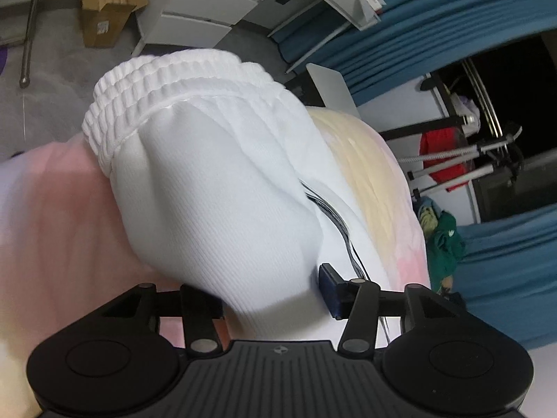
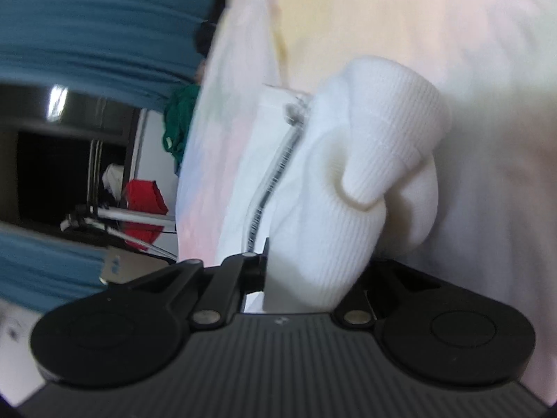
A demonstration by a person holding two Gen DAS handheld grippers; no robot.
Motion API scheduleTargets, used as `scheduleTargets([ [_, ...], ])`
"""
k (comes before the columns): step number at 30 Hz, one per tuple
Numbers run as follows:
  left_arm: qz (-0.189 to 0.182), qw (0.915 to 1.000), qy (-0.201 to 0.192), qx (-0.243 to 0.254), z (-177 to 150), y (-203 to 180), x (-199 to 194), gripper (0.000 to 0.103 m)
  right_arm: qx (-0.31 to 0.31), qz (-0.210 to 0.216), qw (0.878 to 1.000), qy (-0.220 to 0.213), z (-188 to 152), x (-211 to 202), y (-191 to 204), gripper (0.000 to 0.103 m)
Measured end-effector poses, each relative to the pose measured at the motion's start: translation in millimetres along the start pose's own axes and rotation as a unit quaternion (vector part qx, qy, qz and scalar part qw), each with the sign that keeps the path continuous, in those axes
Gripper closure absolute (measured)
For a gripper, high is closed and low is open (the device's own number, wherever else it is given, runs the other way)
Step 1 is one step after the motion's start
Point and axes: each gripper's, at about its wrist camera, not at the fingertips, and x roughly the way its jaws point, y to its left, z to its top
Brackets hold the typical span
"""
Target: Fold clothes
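A white ribbed jacket (image 1: 216,181) with a gathered elastic hem (image 1: 167,83) and a dark zip (image 1: 334,216) lies bunched on a pastel pink and yellow sheet (image 1: 369,160). The left gripper (image 1: 271,296) stands open, its jaws apart with a fold of the white cloth lying between them; its blue pad (image 1: 329,291) shows at the right. In the right wrist view the same jacket (image 2: 365,160) is rolled into a lump beside its zip (image 2: 275,170). The right gripper (image 2: 306,278) is shut on the jacket's cloth, which hides its right finger.
An open cardboard box (image 1: 104,7) and a white drawer unit (image 1: 209,10) stand on the grey floor beyond the sheet. Blue curtains (image 1: 452,17), a tripod (image 1: 470,160), a red item (image 1: 442,149) and green clothing (image 1: 445,237) lie to the right.
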Motion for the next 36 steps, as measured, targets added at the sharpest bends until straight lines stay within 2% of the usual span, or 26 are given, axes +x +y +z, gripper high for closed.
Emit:
scheduleTargets([
  [2,0.014,0.9996,-0.002,0.023,-5.0,-8.3,-9.9,0.045,-0.002,0.017,1.000,-0.013,6.1,3.4,2.3,0.089],
  [7,0.050,0.9928,-0.036,0.103,-27.7,-24.9,-50.3,0.040,0.083,0.023,0.996,-0.025,5.4,8.7,-23.0,0.089],
  [9,0.057,0.9861,-0.064,0.143,-40.7,-33.5,-66.8,0.038,0.108,0.027,0.994,-0.018,5.3,8.7,-33.2,0.089],
  [12,0.054,0.9747,-0.091,0.197,-61.2,-47.3,-81.1,0.029,0.104,0.033,0.994,-0.010,9.5,8.2,-35.1,0.088],
  [16,0.045,0.9699,-0.095,0.220,-76.8,-59.2,-84.0,0.028,0.086,0.044,0.995,-0.025,15.9,3.5,-30.8,0.088],
  [20,0.043,0.9666,-0.104,0.230,-87.5,-63.5,-88.9,0.028,0.113,0.064,0.989,-0.069,17.9,-9.7,-35.3,0.088],
  [25,0.022,0.9643,-0.112,0.239,-101.1,-65.6,-88.3,0.028,0.094,0.045,0.991,-0.084,19.3,-11.6,-30.8,0.088],
  [28,-0.006,0.9622,-0.080,0.260,-116.8,-67.5,-79.2,0.028,0.100,0.039,0.990,-0.087,19.2,-8.2,-31.5,0.088],
  [29,-0.011,0.9599,-0.066,0.272,-123.4,-69.8,-75.2,0.028,0.102,0.037,0.990,-0.089,19.2,-7.0,-31.7,0.088],
  [31,-0.012,0.9498,-0.053,0.308,-137.0,-78.1,-68.5,0.028,0.113,0.033,0.990,-0.083,20.5,-3.2,-36.1,0.088],
  [36,-0.018,0.9253,-0.048,0.376,-159.6,-105.8,-45.3,0.028,0.156,0.044,0.986,-0.049,29.4,7.2,-56.6,0.085],
])
